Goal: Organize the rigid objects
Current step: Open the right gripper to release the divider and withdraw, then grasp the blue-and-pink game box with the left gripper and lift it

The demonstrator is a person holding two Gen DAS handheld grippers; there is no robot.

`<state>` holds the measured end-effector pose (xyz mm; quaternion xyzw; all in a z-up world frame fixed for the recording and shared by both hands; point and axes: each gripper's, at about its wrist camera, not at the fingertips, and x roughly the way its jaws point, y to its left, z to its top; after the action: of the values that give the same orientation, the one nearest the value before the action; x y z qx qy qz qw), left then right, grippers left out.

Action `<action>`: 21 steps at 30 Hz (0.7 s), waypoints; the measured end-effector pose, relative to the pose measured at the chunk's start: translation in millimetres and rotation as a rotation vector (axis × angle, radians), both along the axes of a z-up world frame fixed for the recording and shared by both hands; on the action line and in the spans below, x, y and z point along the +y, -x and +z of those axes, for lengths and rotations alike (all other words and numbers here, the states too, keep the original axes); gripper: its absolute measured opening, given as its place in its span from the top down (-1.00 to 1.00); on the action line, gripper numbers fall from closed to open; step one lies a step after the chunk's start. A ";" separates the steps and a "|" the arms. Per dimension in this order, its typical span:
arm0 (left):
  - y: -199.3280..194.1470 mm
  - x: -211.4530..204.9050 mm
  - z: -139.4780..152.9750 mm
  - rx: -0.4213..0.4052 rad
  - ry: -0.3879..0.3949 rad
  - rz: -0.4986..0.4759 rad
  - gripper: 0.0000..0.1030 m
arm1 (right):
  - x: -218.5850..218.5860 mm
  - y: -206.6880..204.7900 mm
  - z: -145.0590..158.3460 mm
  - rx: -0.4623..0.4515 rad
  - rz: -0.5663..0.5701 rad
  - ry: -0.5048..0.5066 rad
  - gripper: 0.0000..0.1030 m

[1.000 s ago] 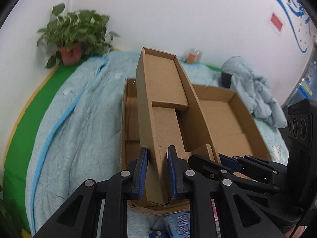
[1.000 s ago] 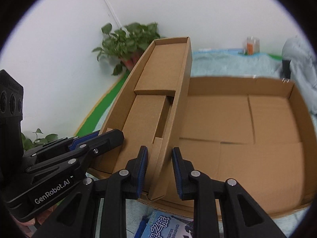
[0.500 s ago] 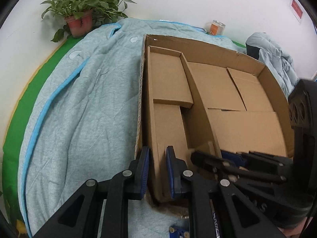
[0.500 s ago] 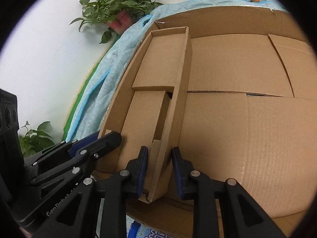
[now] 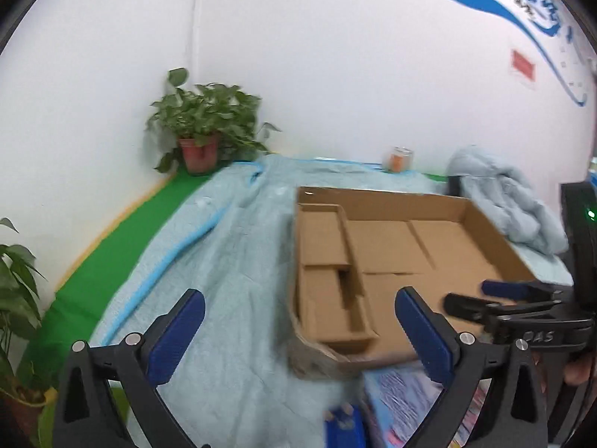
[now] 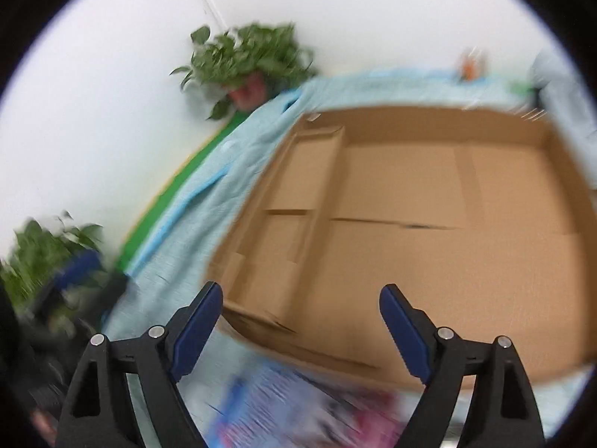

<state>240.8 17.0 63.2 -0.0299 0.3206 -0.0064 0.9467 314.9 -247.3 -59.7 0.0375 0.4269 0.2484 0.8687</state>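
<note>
A narrow cardboard tray lies flat inside the large open cardboard box, against its left wall; it also shows in the right wrist view inside the box. My left gripper is open and empty, just before the box's near corner. My right gripper is open and empty over the box's near edge; it shows at the right of the left wrist view. A blue and pink printed package lies below the box, blurred in the right wrist view.
The box sits on a light blue quilt over a green mat. Potted plants stand along the white wall. A small jar and bundled blue cloth lie behind the box.
Both grippers let go of the narrow tray, opened wide and pulled back. The tray, earlier tilted up, now rests flat in the big box.
</note>
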 end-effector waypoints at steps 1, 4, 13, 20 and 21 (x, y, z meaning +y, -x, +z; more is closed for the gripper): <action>5.4 -3.9 -0.7 0.010 0.014 -0.018 -0.99 | -12.3 11.1 3.3 -0.021 -0.024 0.018 -0.84; 23.7 -17.5 -6.7 0.039 0.072 -0.065 -0.99 | -47.5 47.2 11.8 -0.056 -0.084 0.048 -1.00; 73.2 -73.4 -16.9 0.070 0.069 -0.217 -0.99 | -83.0 127.6 16.0 -0.117 -0.195 0.131 -1.00; 89.6 -79.1 -18.1 0.108 0.084 -0.240 -0.99 | -92.5 142.4 15.0 -0.120 -0.192 0.111 -1.00; 90.4 -77.3 -19.4 0.117 0.095 -0.232 -0.99 | -93.3 142.1 14.8 -0.120 -0.177 0.093 -1.00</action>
<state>150.4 -60.2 43.8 -0.0377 0.3757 -0.1292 0.9169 172.8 -340.6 -44.8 0.0197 0.3803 0.1523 0.9120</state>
